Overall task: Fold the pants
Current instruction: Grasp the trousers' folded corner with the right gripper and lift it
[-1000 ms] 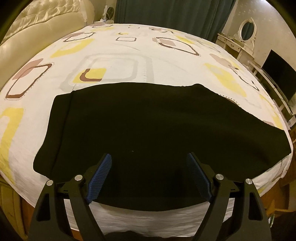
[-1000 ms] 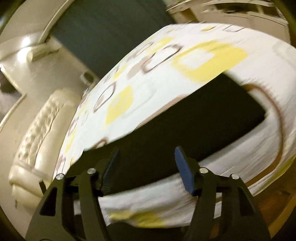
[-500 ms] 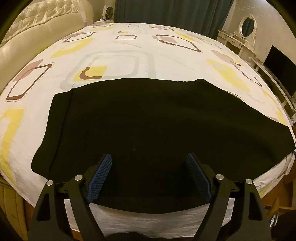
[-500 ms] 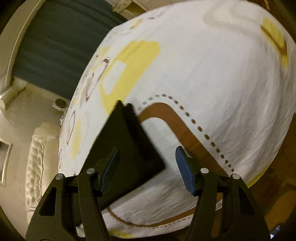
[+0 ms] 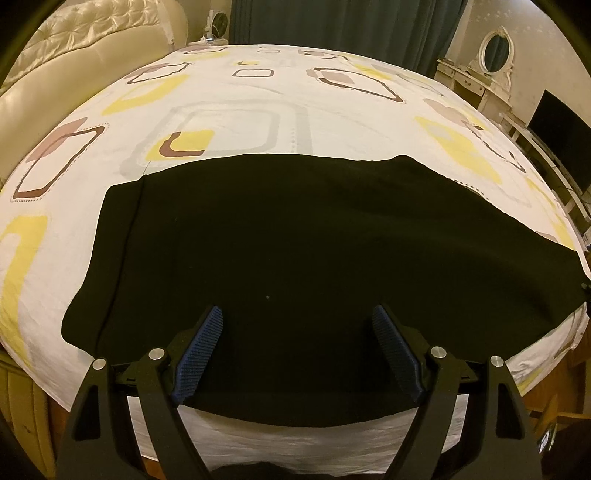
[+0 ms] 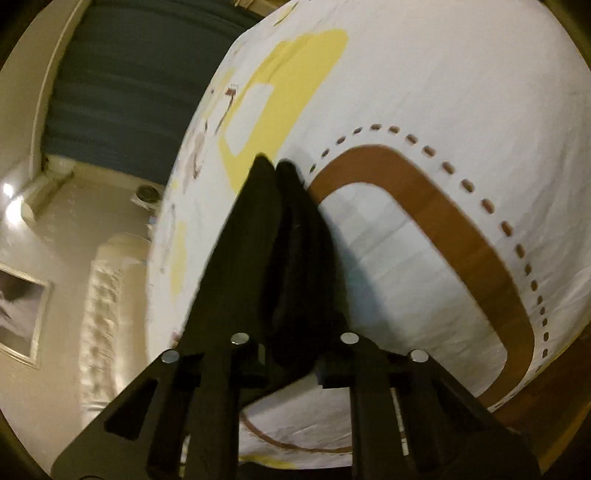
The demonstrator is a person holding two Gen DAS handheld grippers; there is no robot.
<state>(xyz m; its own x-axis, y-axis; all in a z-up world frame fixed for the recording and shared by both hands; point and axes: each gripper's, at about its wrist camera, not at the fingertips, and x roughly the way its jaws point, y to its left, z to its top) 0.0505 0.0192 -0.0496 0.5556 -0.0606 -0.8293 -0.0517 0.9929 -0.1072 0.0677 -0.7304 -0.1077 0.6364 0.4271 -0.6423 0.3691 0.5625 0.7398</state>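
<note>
Black pants (image 5: 295, 251) lie flat across the near part of the bed, waistband to the left, legs running right to the bed's edge. My left gripper (image 5: 297, 343) is open and empty, hovering over the pants' near edge with its blue pads (image 5: 199, 343) wide apart. My right gripper (image 6: 286, 266) is shut on the end of the pants (image 6: 291, 236), which shows as a dark bunched fold between its fingers, at the bed's right edge.
The bed wears a white sheet (image 5: 295, 110) with yellow, brown and grey squares. A cream tufted headboard (image 5: 74, 40) stands at the left. Dark curtains (image 5: 340, 26), a dressing table with an oval mirror (image 5: 495, 51) and a dark screen (image 5: 557, 125) are beyond.
My right gripper moved in on the pants' end and closed on it; half a second ago it was open beside the cloth. The left gripper has barely moved.
</note>
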